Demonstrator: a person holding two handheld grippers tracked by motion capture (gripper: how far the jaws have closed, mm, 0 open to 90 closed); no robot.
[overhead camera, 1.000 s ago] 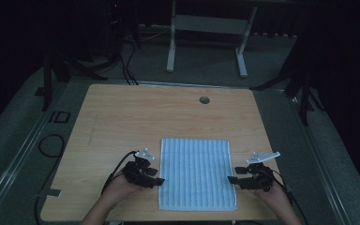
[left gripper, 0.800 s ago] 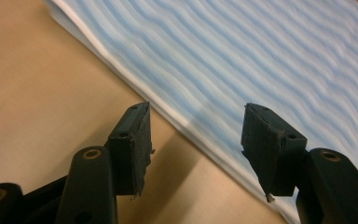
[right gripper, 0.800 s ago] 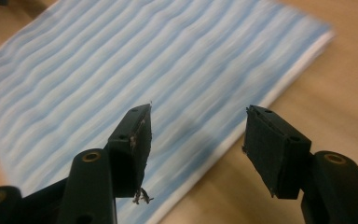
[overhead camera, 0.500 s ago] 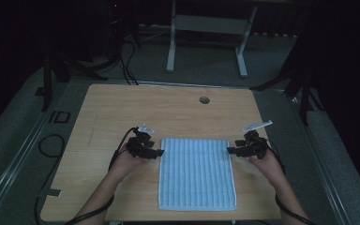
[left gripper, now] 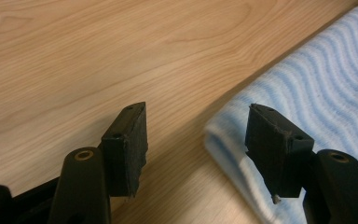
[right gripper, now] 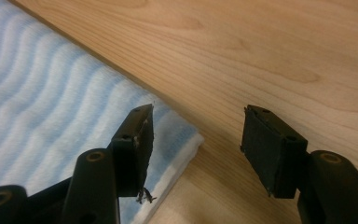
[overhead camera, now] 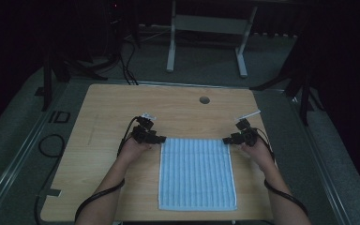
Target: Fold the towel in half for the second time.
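Blue-and-white striped towel lies flat on the table, folded to a rectangle, its near edge at the table's near edge, roughly midway between the left and right edges. Its 2 far corners sit about mid-depth of the table.

Left gripper is at the towel's far-left corner. In the left gripper view its 2 fingers stand apart, straddling that corner: 1 finger over bare wood, the other over the cloth. Nothing is clamped.

Right gripper is at the far-right corner. Its fingers are likewise apart, 1 over cloth, 1 over wood, gripping nothing.

A round hole lies in the table near its far edge.
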